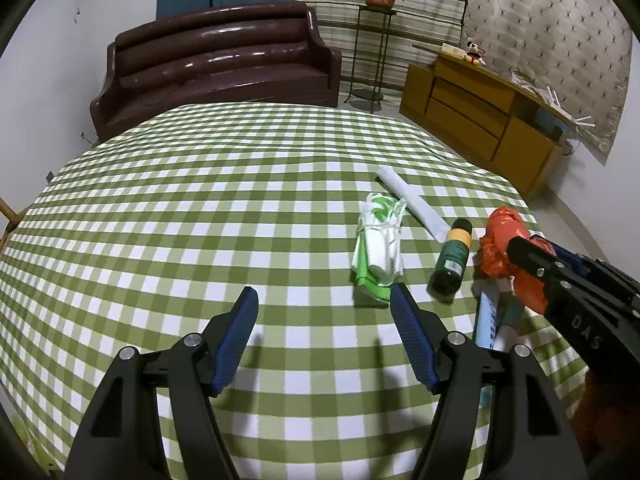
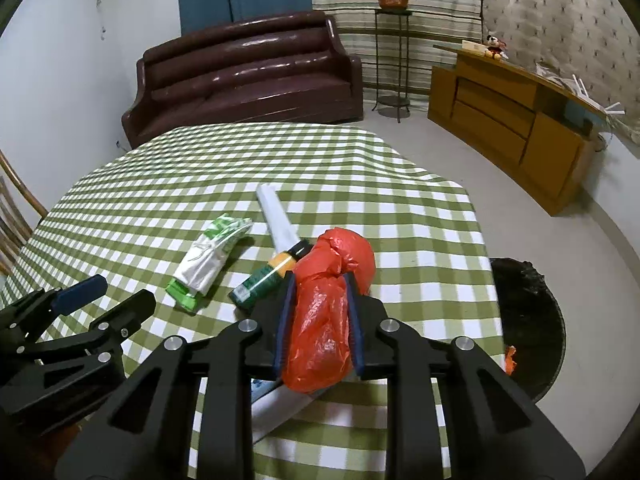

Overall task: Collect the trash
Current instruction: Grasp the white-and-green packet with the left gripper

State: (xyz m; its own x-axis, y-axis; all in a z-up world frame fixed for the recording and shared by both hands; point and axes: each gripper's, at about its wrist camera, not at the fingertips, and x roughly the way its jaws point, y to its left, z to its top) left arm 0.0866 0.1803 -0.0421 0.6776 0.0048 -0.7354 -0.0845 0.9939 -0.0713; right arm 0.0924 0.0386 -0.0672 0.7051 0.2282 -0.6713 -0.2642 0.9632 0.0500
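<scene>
Orange plastic bag [image 2: 326, 316]: crumpled, glossy, bulging beyond the tips; right gripper [image 2: 320, 280] clamped on it. Left gripper [image 1: 324, 300]: jaws apart, empty, above checkered tablecloth [image 1: 200, 208].

Both wrist views look down across the checkered table [image 1: 200, 200].

Sofa [image 2: 248, 68]: dark brown, against white wall | cabinet [image 2: 516, 128]: wooden, right | plant stand [image 2: 394, 56]: potted plant | curtain [image 2: 396, 8]: striped | floor [image 2: 460, 160]: pale
</scene>
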